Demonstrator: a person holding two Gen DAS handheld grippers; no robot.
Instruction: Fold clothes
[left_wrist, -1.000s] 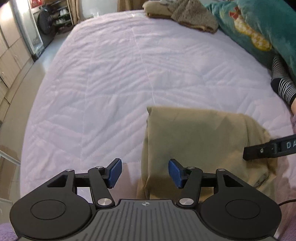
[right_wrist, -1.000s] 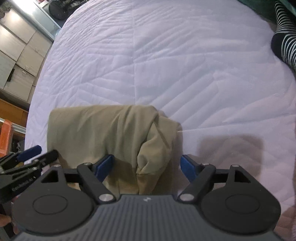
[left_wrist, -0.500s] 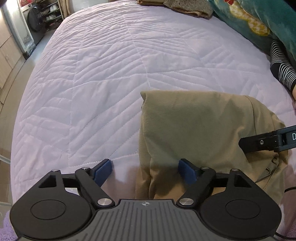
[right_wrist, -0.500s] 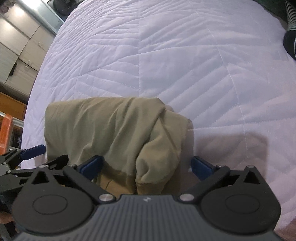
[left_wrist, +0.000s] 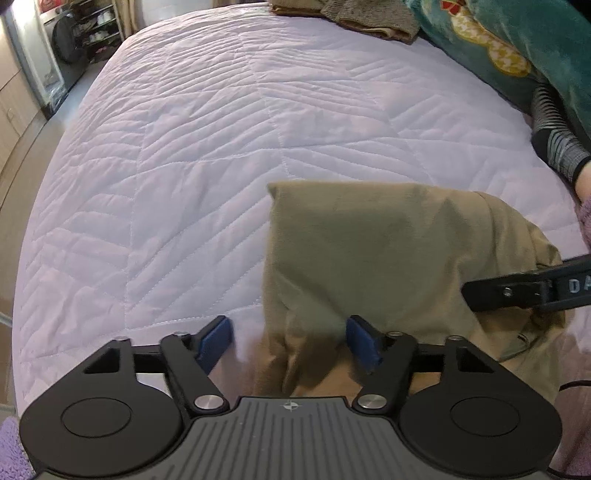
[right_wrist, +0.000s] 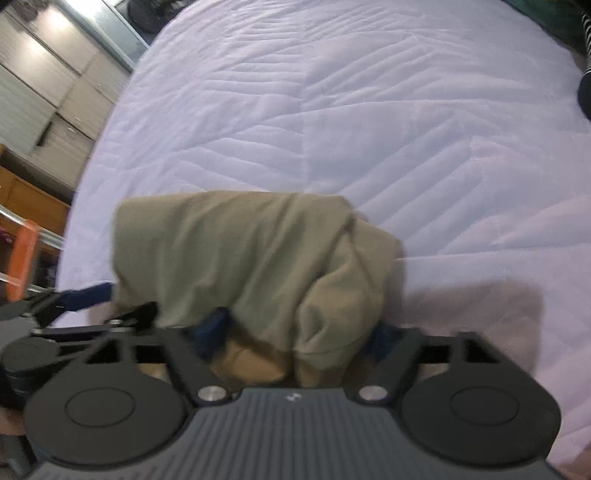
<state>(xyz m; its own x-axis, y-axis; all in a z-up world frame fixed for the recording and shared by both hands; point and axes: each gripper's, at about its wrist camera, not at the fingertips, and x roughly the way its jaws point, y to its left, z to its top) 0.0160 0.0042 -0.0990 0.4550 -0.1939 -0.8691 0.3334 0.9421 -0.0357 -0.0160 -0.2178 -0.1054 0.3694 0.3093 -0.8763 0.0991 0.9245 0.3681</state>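
Left wrist view. Left tool (left_wrist: 290, 341) released, blue pads (left_wrist: 214, 341) spread wide, low over the near edge of the bed (left_wrist: 221, 147). Olive garment (left_wrist: 388, 251) folded into a rough block on the lavender quilted cover, near the front edge and right of centre. Garment's left edge hanging down between the two pads, touching neither as far as can be made out; right pad overlapping the cloth. Right tool (left_wrist: 524, 290) entering from the right margin, black finger lying across the garment's bunched right end; pad spacing not visible from here. Teal patterned blanket (left_wrist: 517, 48) along the far right of the bed. Striped sock (left_wrist: 554, 140) just below it at the right edge. Brown knit pile (left_wrist: 369, 16) at the far end. Shelving (left_wrist: 88, 29) and cabinet fronts off to the left.

Right wrist view. Picture blurred. Right tool (right_wrist: 301, 334) released, pads wide apart, straddling the garment's (right_wrist: 240, 258) thick rolled right end; cloth overlapping both blue pads, contact not determinable. Garment lying across the near part of the bed (right_wrist: 369, 110). Left tool (right_wrist: 107, 302) at the garment's left corner, one blue pad (right_wrist: 85, 297) beside the cloth edge, one black finger beneath it. Cabinets (right_wrist: 44, 92) at upper left.
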